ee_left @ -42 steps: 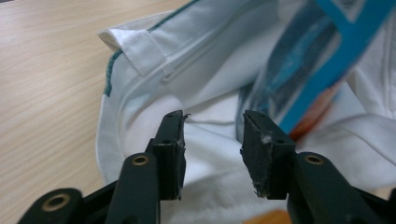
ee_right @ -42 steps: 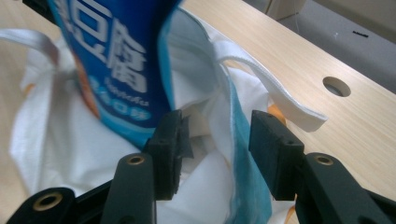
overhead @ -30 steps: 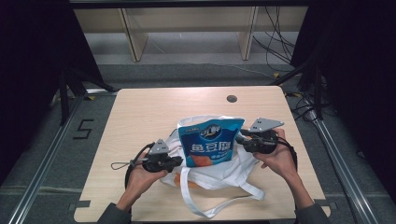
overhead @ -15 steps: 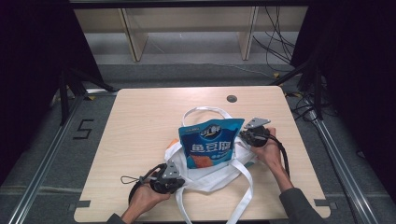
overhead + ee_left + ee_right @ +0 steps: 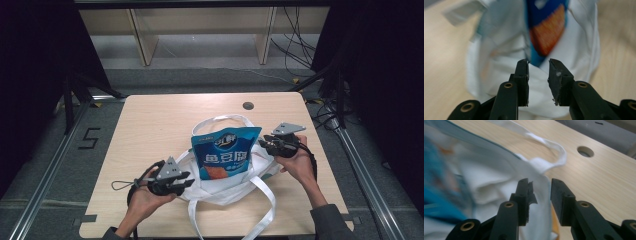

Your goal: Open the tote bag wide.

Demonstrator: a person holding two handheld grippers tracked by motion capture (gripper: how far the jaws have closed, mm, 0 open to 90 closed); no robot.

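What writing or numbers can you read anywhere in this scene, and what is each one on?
"鱼豆腐": large white characters on the blue snack pouch standing in the white tote bag.
Small white logo above those characters on the pouch: too small to read.
"5": dark mark on the grey floor left of the table.
In both gripper views the pouch print is too blurred to read.

We hold the left claw [image 5: 187, 182] low in our left hand [image 5: 145, 200], its jaws just opened, a gap between the pads. Our right hand [image 5: 300, 162] holds the right claw [image 5: 261, 144] farther out, pointing toward the left one, jaws likewise just parted, gripping nothing.
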